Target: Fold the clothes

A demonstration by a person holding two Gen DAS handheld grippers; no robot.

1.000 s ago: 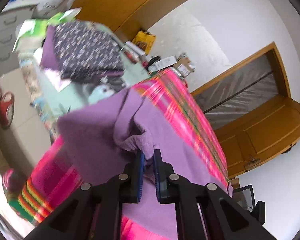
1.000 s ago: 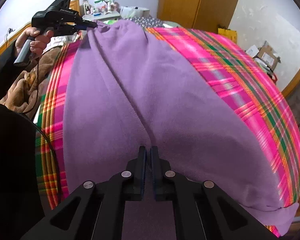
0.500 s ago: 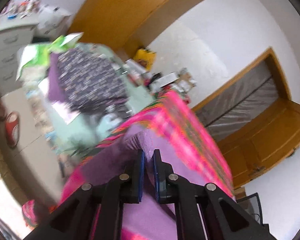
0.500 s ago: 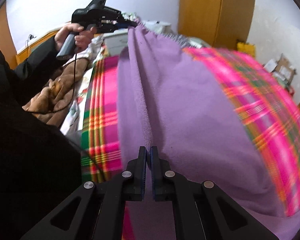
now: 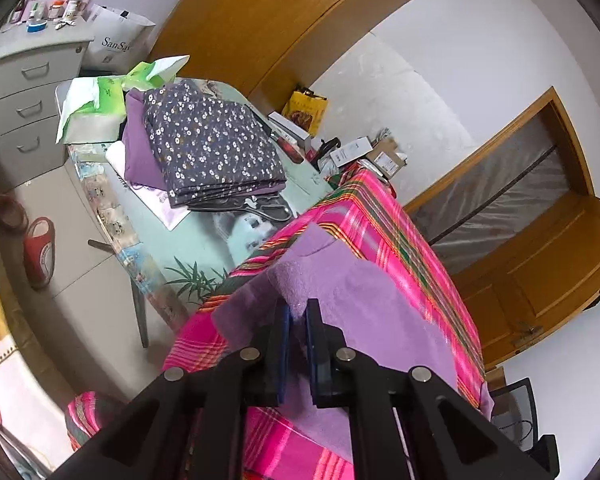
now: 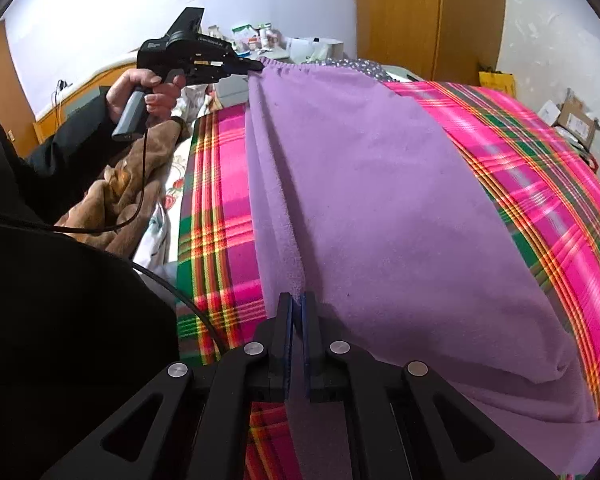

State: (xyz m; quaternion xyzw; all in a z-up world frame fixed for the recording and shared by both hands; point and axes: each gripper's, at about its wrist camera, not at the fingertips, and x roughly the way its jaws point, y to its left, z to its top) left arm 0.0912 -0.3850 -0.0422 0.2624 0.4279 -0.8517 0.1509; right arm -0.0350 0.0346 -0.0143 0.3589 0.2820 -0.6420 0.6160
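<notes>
1. Right wrist view: you are pinching the near edge of the purple garment [image 6: 380, 208] with the right gripper [image 6: 297, 312], its fingers [image 6: 286, 320] nearly together on the cloth.
2. Left wrist view: the left gripper [image 5: 298, 322] is closing its narrow fingers [image 5: 284, 328] on the gathered far end, and fabric is sitting between them.
3. Location: the garment is lying lengthwise across the plaid-covered worktop [image 6: 540, 152], stretched between both grippers, with a long ridge rising along its left side.
4. Step in hand, as judged: you are tensioning and aligning a lengthwise fold.
5. Next move: it is calling for both ends to travel together, level and taut, so that the raised edge is landing squarely on the layer beneath.
</notes>
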